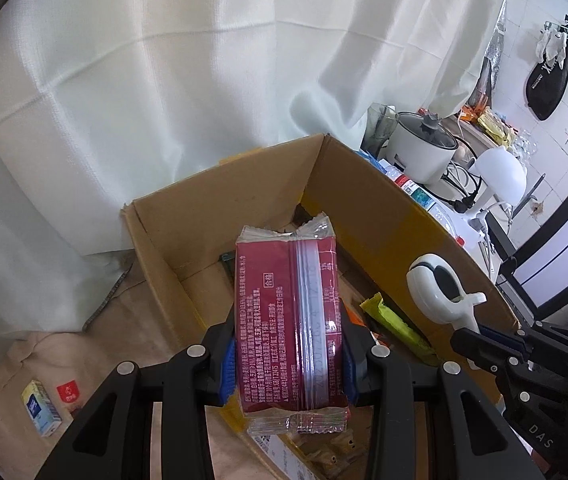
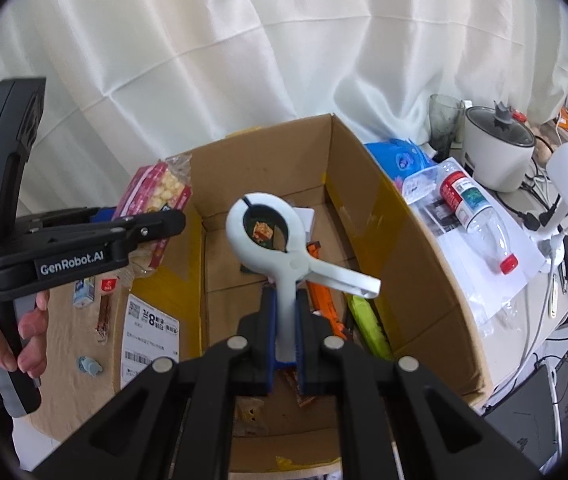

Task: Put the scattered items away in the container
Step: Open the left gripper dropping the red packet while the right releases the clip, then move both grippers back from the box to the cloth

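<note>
white drapes behind, both claws over the box (image 2: pixel 423 280): left claw (image 1: pixel 287 354) gripping snack pack (image 1: pixel 289 320), right claw (image 2: pixel 287 334) gripping clamp (image 2: pixel 284 248).

Above the open brown cardboard box (image 2: pixel 367 216): white plastic spring clamp (image 2: pixel 280 240), pinched by the right gripper (image 2: pixel 285 340). Over the box's left wall: red crinkly snack packet (image 1: pixel 287 320), clamped in the left gripper (image 1: pixel 288 354). Inside, along the right wall: yellow-green wrapped bar (image 2: pixel 367 328). Right of box: clear plastic bottle (image 2: pixel 477 216), white rice cooker (image 2: pixel 497 146).
</note>
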Action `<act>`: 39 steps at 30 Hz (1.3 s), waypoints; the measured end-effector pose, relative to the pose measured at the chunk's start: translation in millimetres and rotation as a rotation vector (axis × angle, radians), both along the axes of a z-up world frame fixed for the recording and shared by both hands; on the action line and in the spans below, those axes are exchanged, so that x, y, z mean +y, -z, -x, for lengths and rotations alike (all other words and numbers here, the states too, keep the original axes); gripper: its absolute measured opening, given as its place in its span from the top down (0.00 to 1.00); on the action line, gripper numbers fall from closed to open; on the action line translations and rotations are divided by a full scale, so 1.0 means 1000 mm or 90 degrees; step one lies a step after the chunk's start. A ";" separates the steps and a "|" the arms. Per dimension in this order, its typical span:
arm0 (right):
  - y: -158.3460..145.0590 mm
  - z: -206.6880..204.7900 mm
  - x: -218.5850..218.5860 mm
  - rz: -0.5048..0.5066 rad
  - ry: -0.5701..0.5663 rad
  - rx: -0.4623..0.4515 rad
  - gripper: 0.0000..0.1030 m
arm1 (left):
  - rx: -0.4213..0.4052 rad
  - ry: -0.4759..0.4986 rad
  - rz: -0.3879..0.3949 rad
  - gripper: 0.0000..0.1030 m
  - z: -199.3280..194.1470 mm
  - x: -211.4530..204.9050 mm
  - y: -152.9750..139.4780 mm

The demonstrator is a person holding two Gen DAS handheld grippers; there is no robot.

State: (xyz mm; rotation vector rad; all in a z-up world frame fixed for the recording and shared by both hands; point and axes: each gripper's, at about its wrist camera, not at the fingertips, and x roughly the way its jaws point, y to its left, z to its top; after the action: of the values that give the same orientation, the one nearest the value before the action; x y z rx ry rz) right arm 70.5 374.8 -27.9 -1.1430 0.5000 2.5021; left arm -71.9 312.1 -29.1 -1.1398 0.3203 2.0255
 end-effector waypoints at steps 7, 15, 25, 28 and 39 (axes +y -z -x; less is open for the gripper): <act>0.000 -0.003 0.002 -0.020 0.032 -0.003 0.15 | 0.007 0.016 0.061 0.52 -0.002 0.015 0.013; 0.003 -0.001 0.004 -0.039 0.044 -0.035 0.10 | 0.011 0.005 0.030 0.00 0.000 0.009 0.007; -0.001 0.001 -0.003 -0.043 0.029 -0.028 0.09 | 0.002 -0.014 0.018 0.00 0.004 -0.007 0.002; -0.005 0.005 -0.008 -0.045 0.019 -0.024 0.09 | 0.003 -0.030 0.005 0.00 0.005 -0.020 -0.003; -0.030 0.050 -0.060 -0.072 -0.066 0.018 0.09 | 0.026 -0.180 -0.015 0.00 0.024 -0.141 -0.025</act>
State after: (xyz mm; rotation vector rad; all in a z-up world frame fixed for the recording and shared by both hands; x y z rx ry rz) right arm 20.5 314.9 1.7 -1.1185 0.3103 2.6010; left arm -95.5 170.9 -4.1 -1.1846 0.1617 2.2932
